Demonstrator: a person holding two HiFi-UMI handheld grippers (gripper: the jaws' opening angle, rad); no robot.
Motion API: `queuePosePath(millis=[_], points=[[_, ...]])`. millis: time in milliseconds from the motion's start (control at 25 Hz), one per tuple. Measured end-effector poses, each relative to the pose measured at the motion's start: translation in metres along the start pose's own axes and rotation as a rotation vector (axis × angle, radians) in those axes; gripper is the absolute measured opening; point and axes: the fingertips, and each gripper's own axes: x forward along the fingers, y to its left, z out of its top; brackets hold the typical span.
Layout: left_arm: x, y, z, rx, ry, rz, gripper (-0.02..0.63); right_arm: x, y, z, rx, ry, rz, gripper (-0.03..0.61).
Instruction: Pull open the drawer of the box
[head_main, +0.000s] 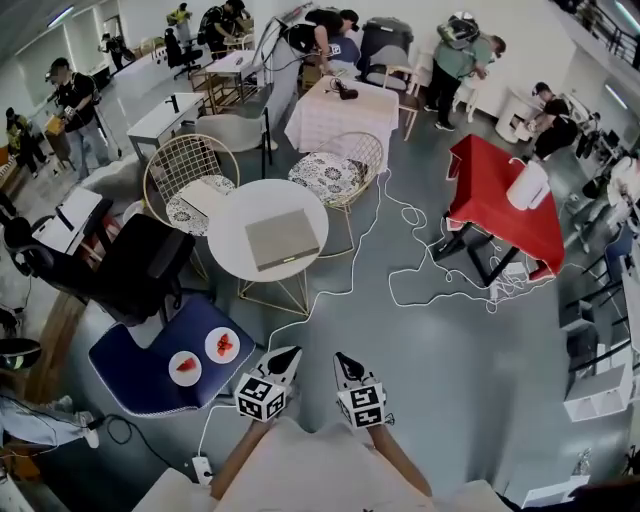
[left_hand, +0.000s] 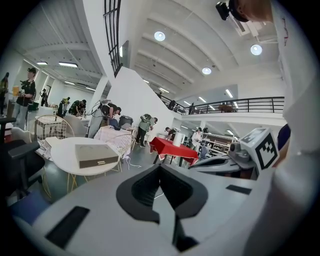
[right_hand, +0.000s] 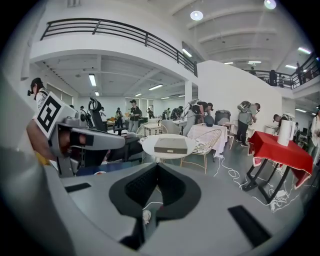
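A flat grey-beige box lies on a round white table, well ahead of me and out of reach. Its drawer front with a small handle faces me and looks closed. My left gripper and right gripper are held close to my body, side by side, pointing toward the table. The left gripper has its jaws together with nothing between them. So does the right gripper. Each gripper shows in the other's view: the right gripper's body, the left gripper's body.
A black office chair and a blue seat carrying two plates of red food stand left of the table. Two gold wire chairs sit behind it. White cables trail across the floor toward a red table. Several people stand farther back.
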Motion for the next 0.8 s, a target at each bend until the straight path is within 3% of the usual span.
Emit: queuePosePath(millis=[800], points=[[0.081,0.193,0.093,-0.046,0.037,0.04,0.011,0.193,-0.033,0.113,0.009,0.055,0.052,0.015]])
